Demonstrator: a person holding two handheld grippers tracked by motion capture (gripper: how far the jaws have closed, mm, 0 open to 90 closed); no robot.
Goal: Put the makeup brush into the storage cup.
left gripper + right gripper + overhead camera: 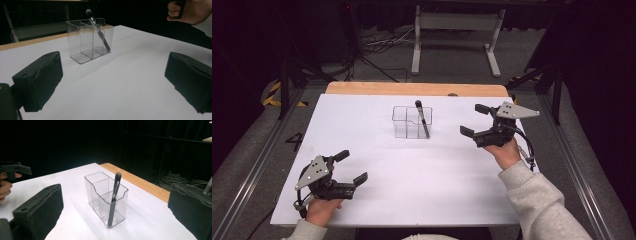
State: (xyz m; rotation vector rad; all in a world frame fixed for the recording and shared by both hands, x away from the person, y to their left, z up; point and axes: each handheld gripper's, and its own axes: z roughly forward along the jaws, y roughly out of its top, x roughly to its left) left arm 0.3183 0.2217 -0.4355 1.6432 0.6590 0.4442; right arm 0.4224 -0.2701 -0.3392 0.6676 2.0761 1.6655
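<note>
A clear plastic organizer [411,121] stands upright near the middle of a white tabletop [402,195], toward its far side, with a wooden strip [417,89] showing along the far edge. A black makeup brush [422,118] leans inside the organizer's rightmost compartment as seen from the high view, handle down and bristle tip poking above the rim. The organizer is split into compartments by clear walls; the ones beside the brush look empty.

The left tongs [352,167], held in the person's left hand [323,209] at the near left corner of the tabletop, are released, jaws spread wide with nothing between them. The right tongs [475,119], held in the right hand [506,152] at the right side of the tabletop, are likewise released and grasp nothing. Both sets of tongs sit well apart from the organizer, pointing toward it. A grey sleeve [539,200] covers the right forearm. Beyond the tabletop, cables [379,45] lie on a grey floor beside a white metal stand [457,30].
</note>
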